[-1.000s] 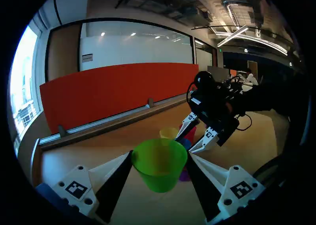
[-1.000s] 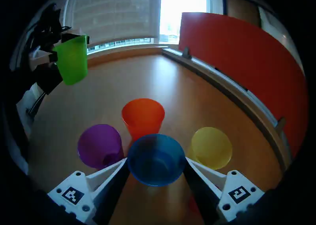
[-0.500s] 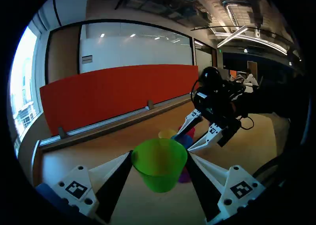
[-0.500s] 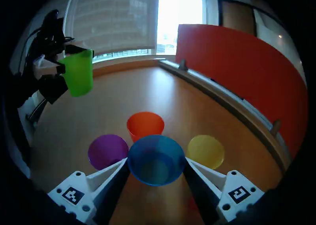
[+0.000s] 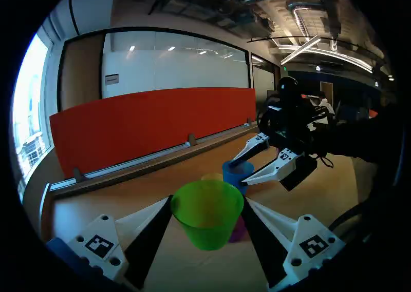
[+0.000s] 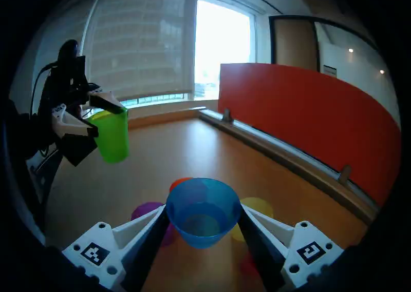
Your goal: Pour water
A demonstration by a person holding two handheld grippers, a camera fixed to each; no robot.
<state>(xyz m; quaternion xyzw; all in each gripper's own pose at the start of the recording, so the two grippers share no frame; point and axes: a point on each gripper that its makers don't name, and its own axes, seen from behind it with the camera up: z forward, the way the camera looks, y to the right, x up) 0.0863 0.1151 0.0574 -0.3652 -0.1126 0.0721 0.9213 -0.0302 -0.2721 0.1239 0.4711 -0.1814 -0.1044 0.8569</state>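
**A:** We log the grips first. The right gripper [image 6: 203,214] pinches the translucent blue plastic cup [image 6: 203,226] with a finger on each side wall. The cup is upright and clear of the wooden tabletop [image 6: 195,148]. The left gripper [image 5: 207,210] clamps the translucent green plastic cup [image 5: 207,226] the same way. That cup is also upright and aloft, off to the left of the blue one and apart from it.

**B:** Do we see water?

**A:** We cannot tell. The blue cup's floor looks darker, but that may be the cups below showing through. An orange plastic cup [image 6: 180,181], a purple plastic cup [image 6: 146,210] and a yellow plastic cup [image 6: 259,206] stand on the table beneath and around it.

**B:** What risks do we note?

**A:** We judge four.
1. The rims are not yet together. If we tip now, the stream misses the green cup and falls on the wood or into the cups below.
2. Both cups taper and look smooth. Held by two fingers only, the pouring cup can swivel about the pinch line, or slide out once its load shifts.
3. If we tilt too sharply, the water surges over the far lip of the green cup.
4. To close the gap we bring the two grippers near each other. A finger can knock the other cup's rim and jolt it loose.

**B:** And a fifth: the walls look thin, so if we squeeze hard they buckle and the rim distorts.
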